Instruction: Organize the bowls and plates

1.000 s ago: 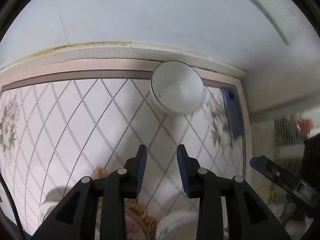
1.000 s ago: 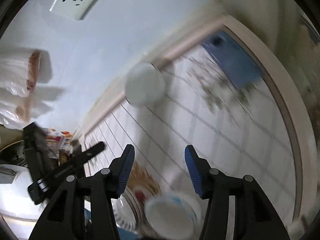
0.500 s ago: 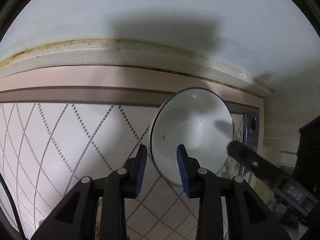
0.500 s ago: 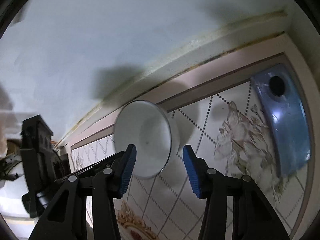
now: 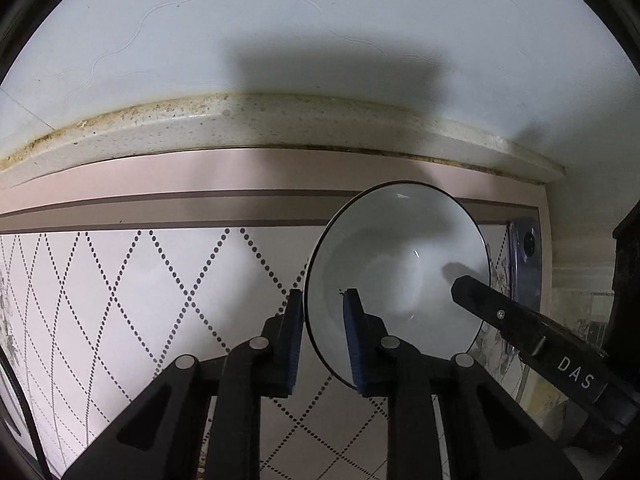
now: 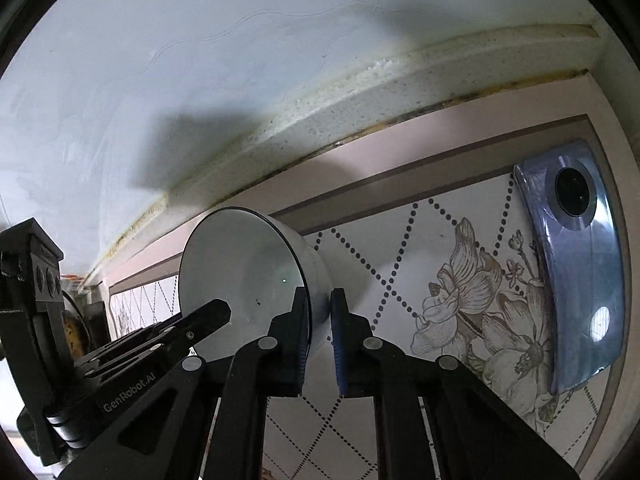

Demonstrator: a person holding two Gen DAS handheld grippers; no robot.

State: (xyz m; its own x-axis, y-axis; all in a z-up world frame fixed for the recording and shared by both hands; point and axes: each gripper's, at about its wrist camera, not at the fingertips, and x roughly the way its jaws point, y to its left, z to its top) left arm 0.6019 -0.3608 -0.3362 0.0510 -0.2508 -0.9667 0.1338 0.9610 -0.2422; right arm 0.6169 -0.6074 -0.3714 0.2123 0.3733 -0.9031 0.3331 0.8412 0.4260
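A white bowl (image 5: 400, 256) with a thin dark rim stands on the patterned table mat (image 5: 120, 300) close to the back ledge. My left gripper (image 5: 323, 300) straddles the bowl's left rim, one blue pad outside and one inside, its jaws closing tight on the wall. My right gripper (image 6: 319, 300) does the same on the opposite rim of the bowl (image 6: 240, 272), pads pressed on both sides. Each gripper shows in the other's view: the right gripper (image 5: 464, 286) at the far rim, the left gripper (image 6: 218, 312) at the near-left rim.
A blue phone (image 6: 576, 264) lies on the mat to the right of the bowl, near the mat's corner. A speckled stone ledge (image 5: 280, 124) and a white wall run right behind the bowl. The mat stretches away to the left.
Both grippers came down and forward from over the mat to the bowl. The right jaws went from wide apart to clamped on the rim; the left jaws narrowed onto the other rim.
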